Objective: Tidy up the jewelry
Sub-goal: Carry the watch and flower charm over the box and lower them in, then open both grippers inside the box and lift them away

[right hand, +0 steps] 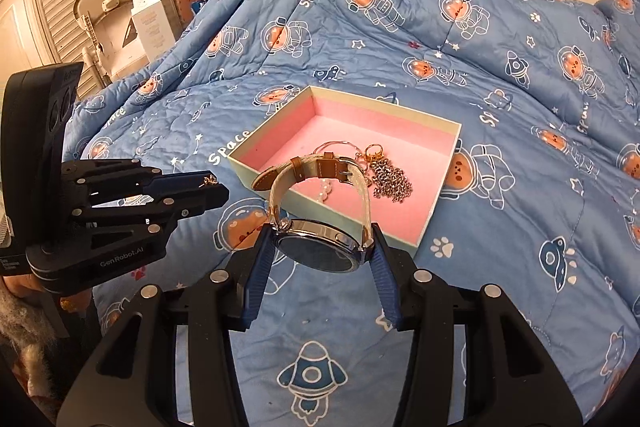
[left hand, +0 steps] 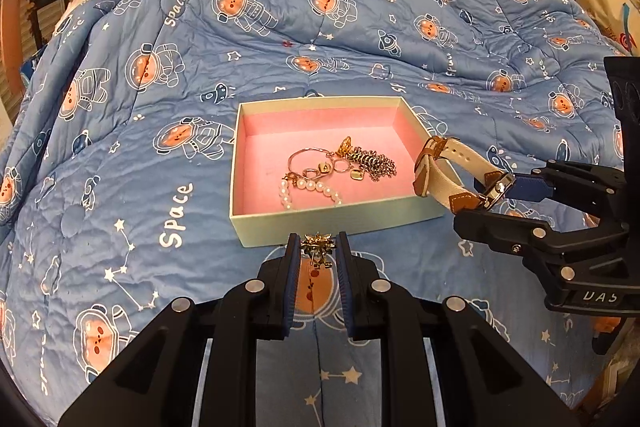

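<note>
While the left claw [left hand: 317, 251] pinches a gold brooch [left hand: 317, 247] at the box's [left hand: 320, 221] six o'clock, the right claw [right hand: 323, 241] clamps the watch [right hand: 320, 243], both presumably bound for the box.

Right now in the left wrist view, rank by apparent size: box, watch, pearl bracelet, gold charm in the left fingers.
1. box
2. watch
3. pearl bracelet
4. gold charm, though it sits nearest the camera, so this ranking is safe.

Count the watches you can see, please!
1. The cream-strapped, brown-trimmed watch is held in the right gripper, above the blue quilt beside the pink-lined box. Tangled jewelry could hide another.
</note>
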Available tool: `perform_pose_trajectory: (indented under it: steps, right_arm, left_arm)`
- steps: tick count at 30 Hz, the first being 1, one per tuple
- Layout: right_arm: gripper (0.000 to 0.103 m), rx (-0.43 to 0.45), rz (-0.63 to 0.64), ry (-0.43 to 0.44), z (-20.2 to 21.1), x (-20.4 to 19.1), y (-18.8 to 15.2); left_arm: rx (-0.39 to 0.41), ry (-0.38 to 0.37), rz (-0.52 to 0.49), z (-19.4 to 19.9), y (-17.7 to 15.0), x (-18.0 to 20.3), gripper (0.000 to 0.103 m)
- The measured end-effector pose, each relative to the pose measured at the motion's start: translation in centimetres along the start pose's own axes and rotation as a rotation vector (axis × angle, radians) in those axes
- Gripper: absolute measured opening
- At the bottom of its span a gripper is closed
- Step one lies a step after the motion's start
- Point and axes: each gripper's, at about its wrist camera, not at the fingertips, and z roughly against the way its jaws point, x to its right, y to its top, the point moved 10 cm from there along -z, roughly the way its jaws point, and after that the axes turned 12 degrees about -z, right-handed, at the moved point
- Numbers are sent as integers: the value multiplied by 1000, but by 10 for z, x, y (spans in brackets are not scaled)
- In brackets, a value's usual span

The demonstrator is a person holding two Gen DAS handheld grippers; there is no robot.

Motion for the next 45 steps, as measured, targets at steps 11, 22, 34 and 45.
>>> perform_pose_trajectory:
  steps: [11,22,34,45]
  right_arm:
    - [47,-33,55,-34,-23,12,31]
    - [47,-155,128,-87,-77,26,44]
    - [47,-221,179,-139,-109,35,43]
    - [48,-255,220,-181,-127,38,35]
  left_arm:
    - [-7,12,-8,-18,29,-19,17]
    - [-115,-61,6,-81,57,-29,17]
    - [-195,-81,-23,-118,51,-22,17]
    - [-233,-73,-57,-129,45,-18,17]
